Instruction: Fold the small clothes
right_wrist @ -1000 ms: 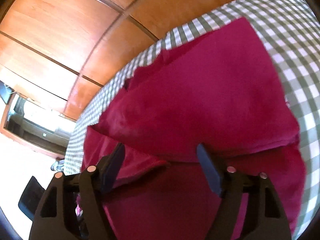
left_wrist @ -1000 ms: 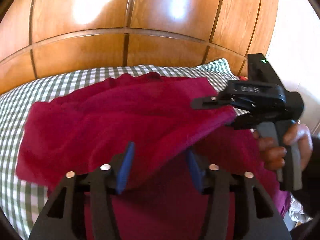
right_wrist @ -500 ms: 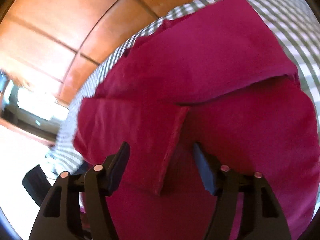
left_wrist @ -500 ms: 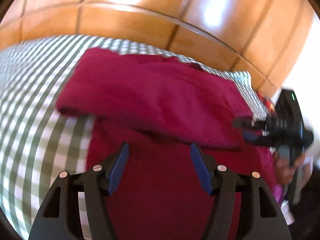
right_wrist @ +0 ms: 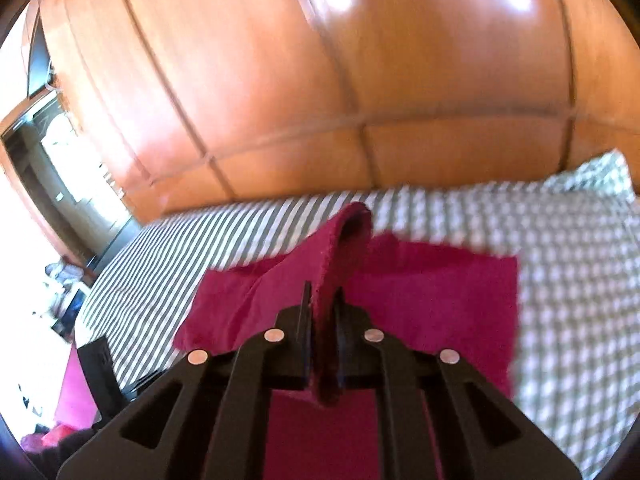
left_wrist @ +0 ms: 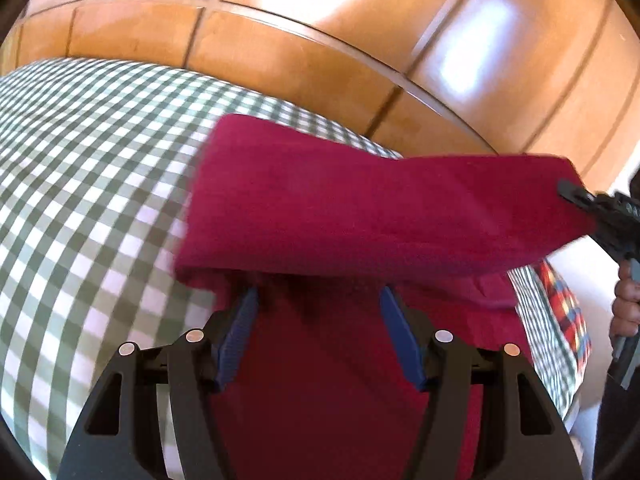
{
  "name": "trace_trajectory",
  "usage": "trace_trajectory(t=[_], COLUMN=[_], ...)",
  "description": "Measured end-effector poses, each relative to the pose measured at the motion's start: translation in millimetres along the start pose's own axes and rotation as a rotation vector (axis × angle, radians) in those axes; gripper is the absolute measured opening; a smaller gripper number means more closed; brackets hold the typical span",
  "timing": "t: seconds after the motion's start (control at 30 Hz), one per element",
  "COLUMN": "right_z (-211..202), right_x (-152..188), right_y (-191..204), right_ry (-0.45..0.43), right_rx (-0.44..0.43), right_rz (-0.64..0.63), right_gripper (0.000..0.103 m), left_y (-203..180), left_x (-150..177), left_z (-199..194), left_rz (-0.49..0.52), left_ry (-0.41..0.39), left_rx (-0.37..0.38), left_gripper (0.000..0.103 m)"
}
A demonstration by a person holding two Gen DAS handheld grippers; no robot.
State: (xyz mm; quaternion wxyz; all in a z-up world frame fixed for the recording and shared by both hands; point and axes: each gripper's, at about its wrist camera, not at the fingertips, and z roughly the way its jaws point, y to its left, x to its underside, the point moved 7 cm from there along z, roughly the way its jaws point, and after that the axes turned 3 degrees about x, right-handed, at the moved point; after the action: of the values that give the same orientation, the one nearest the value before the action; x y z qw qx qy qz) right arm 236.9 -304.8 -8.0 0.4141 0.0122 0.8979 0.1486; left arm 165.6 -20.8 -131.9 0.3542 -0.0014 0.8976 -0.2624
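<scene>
The red cloth point(left_wrist: 360, 216) lies on the bed point(left_wrist: 92, 184), whose check cover shows around it from 9 to 12 o'clock in the left wrist view. Its far half is doubled back over the near half, and its right end is lifted off the cover.

The right hand-held gripper point(right_wrist: 323, 300) has just been closing and now pinches a fold of the cloth between its jaws; in the left view it shows at 3 o'clock point(left_wrist: 576, 194), pulling that end up and taut. The left hand-held gripper point(left_wrist: 316, 316) stands with its jaws apart over the near part of the cloth, the fold's edge just ahead of its tips, pressing on nothing.

The cloth looks light, soft and limp: it sags between the held end and the bed, so one grip will not keep an edge straight. It seems napped, not slippery, and not fragile. A second hold is best taken at the left end of the folded edge, near 9 o'clock of the cloth, catching both layers together.
</scene>
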Motion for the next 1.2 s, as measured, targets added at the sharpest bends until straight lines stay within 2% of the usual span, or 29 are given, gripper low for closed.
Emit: trace_trajectory(t=[0.1,0.13,0.17,0.2,0.27,0.33,0.5,0.63,0.77,0.93,1.0,1.03,1.07,1.1,1.2], right_z=[19.8,33.8,43.7,54.2,73.4,87.7,81.4,57.3,67.5,66.6,62.6,54.8,44.9,37.5,20.9], right_x=[4.5,12.5,21.4,30.2,53.9,74.2,78.8,69.5,76.1,84.5,82.2,77.7,74.6,71.1,67.2], right_y=[-37.6,-53.8,-65.7,-76.7,-98.2,-113.9,-116.9,-112.6,-122.2,-123.4,-122.8,-120.8,-118.0,-113.9,-82.2], right_ry=[0.039,0.072,0.102,0.133,0.193,0.236,0.204,0.152,0.201,0.208,0.204,0.175,0.144,0.117,0.080], right_rx=[0.060,0.093,0.114,0.138,0.212,0.239,0.244,0.207,0.236,0.250,0.245,0.244,0.249,0.257,0.169], right_rz=[0.068,0.095,0.113,0.126,0.132,0.154,0.173,0.179,0.187,0.172,0.171,0.167,0.156,0.142,0.107], right_gripper=[0.008,0.008,0.008,0.008,0.006,0.006,0.005,0.004,0.005,0.005,0.013,0.035,0.049,0.050,0.050], left_y=[16.0,25.5,31.6,37.4,40.4,39.5,32.4,15.9,-2.9,-17.3,-17.3,-17.8,-17.9,-18.6,-18.9], left_x=[-5.0,-2.6,0.2,1.6,1.8,2.9,7.6,4.2,-9.3,-24.1,-25.6,-25.4,-25.3,-25.9,-32.5], left_z=[7.2,12.2,14.6,15.8,13.5,11.7,3.5,-18.5,-33.7,-22.0,-12.7,-7.5,-4.4,-2.1,3.0], left_rz=[-0.021,-0.051,-0.080,-0.106,-0.116,-0.093,-0.042,0.013,0.050,0.073,0.072,0.076,0.082,0.086,0.083], left_ry=[0.009,0.033,0.045,0.050,0.043,0.043,0.052,0.021,-0.044,-0.051,-0.034,-0.023,-0.018,-0.016,-0.021], left_rx=[-0.074,-0.093,-0.091,-0.096,-0.090,-0.106,-0.133,-0.074,-0.019,-0.022,-0.031,-0.038,-0.047,-0.052,-0.049], left_gripper=[0.062,0.058,0.051,0.049,0.047,0.046,0.046,0.046,0.046,0.046,0.046,0.046,0.046,0.046,0.046])
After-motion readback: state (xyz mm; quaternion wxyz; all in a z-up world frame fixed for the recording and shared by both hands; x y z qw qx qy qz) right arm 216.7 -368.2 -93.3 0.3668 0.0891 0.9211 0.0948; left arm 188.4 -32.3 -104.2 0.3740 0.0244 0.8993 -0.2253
